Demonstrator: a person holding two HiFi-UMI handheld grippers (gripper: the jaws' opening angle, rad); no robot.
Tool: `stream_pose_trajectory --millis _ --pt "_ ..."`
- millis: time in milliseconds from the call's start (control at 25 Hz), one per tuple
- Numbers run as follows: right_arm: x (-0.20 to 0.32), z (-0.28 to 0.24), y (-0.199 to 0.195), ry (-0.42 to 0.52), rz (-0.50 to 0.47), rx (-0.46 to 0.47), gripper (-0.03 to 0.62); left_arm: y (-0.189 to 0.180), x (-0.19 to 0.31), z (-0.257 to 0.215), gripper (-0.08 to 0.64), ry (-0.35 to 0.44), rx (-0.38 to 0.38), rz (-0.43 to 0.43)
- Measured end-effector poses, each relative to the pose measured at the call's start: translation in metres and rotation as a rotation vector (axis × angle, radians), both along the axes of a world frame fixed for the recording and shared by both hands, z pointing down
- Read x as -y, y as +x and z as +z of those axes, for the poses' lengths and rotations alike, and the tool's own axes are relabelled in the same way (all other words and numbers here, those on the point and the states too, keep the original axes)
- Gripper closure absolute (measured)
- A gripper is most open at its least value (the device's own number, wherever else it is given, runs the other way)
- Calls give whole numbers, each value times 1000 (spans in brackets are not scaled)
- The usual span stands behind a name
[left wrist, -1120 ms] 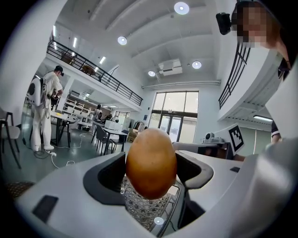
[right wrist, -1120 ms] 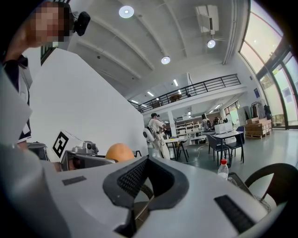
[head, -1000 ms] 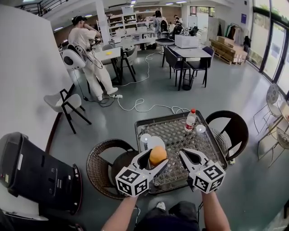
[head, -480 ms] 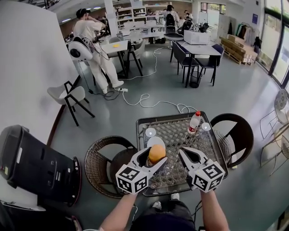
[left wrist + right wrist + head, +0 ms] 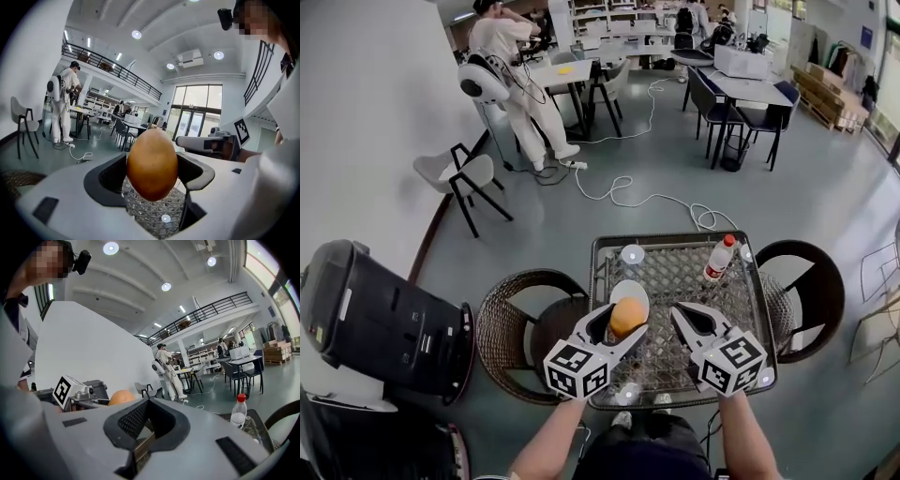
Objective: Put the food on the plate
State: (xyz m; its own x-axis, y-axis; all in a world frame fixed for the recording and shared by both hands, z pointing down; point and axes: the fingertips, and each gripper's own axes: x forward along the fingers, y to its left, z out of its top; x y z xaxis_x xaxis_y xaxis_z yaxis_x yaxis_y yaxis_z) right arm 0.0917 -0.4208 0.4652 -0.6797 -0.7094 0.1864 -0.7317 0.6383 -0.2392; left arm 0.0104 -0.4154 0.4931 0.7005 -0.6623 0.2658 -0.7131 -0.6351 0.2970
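Delivery in progress: my left tool clamps orange-brown egg-shaped food above the round white plate on the woven worktop; my right tool closed, empty. Next: lower, release gently.

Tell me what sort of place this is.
Likely a large open lab or workshop hall: work tables, shelves at the back, a cable across the floor, and a railed mezzanine.

orange-brown food, clamped in hand-held gripper
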Motion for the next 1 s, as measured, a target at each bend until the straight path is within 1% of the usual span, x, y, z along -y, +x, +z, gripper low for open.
stream_pose_trajectory --millis 160,320,520,760,880,1000 --pt "8 21 6 -23 -12 -47 588 1 11 22 229 -33 21 -20" --pt "17 48 10 -76 -13 -73 588 0 20 45 229 -71 48 -28" --pt "23 86 8 -155 -32 -91 588 -4 34 93 229 -154 72 -50" --pt "32 121 5 -223 -76 -138 588 -6 60 154 229 -251 98 -94" --pt "36 134 5 -253 -90 -152 588 -7 77 179 229 -280 118 -114" --pt "41 146 5 -272 -107 -164 588 -8 93 202 229 -303 163 -132"
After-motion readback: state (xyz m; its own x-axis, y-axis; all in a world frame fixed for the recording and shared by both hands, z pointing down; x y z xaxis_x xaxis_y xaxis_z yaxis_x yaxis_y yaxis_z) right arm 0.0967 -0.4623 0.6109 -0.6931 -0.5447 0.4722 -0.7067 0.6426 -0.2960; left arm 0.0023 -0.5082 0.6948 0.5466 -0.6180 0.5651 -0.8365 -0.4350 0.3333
